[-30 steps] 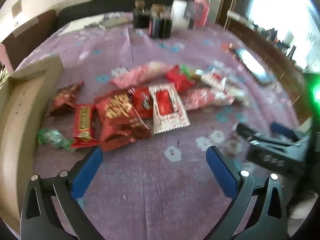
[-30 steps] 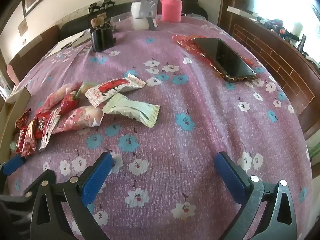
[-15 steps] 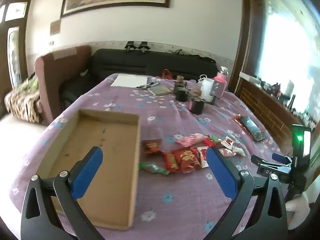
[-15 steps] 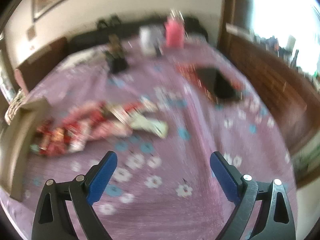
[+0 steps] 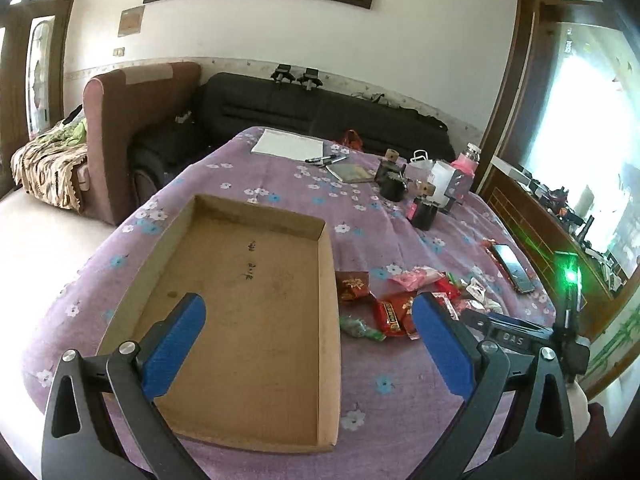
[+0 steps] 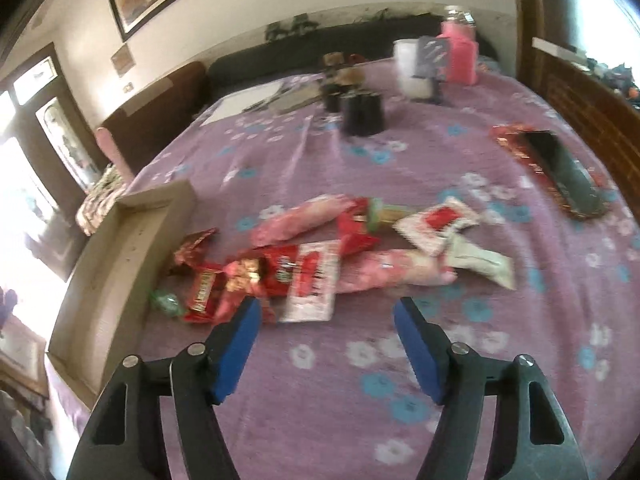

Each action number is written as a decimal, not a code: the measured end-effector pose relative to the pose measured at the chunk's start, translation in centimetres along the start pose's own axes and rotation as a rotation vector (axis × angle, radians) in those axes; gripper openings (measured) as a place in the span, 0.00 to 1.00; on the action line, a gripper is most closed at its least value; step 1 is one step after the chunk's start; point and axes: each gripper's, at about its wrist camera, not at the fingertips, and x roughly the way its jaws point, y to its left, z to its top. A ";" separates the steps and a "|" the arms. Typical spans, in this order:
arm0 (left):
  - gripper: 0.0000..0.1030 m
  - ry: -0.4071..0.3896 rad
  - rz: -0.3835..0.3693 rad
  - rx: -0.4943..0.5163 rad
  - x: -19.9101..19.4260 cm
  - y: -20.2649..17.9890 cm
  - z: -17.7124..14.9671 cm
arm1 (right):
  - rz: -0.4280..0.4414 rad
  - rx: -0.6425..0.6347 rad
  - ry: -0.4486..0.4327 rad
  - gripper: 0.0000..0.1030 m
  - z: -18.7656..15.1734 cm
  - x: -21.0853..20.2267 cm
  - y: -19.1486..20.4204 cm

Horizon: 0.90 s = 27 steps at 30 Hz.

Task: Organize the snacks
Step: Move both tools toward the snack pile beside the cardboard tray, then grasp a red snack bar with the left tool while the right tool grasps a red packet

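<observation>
One cardboard tray (image 5: 326, 280), one phone (image 6: 568, 168), two dark jars (image 5: 424, 212)

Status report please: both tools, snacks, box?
Left tool open, empty. Right tool closing, nothing between. Snacks on cloth beside box; box holds none. Nothing in the way.

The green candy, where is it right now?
In the left wrist view the green candy lies on the tablecloth just right of the cardboard tray, beside the red snack packets, nearest the camera.
</observation>
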 end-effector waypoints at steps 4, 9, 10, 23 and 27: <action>0.90 0.031 -0.054 -0.018 1.5 -0.6 -0.1 | 0.056 -0.033 0.027 0.68 0.6 2.1 1.8; 0.86 0.055 -0.087 -0.023 2.3 -1.3 -0.1 | 0.082 -0.084 0.054 0.61 1.2 4.7 4.0; 0.86 0.056 -0.087 -0.024 2.3 -1.4 -0.1 | 0.074 -0.093 0.073 0.60 1.3 5.5 4.4; 0.58 0.186 -0.140 0.129 6.4 -7.7 -1.0 | 0.081 -0.039 0.114 0.32 -0.6 4.3 1.4; 0.49 0.283 -0.094 0.208 10.3 -10.4 -2.1 | 0.105 0.008 0.102 0.32 -2.1 2.2 -0.8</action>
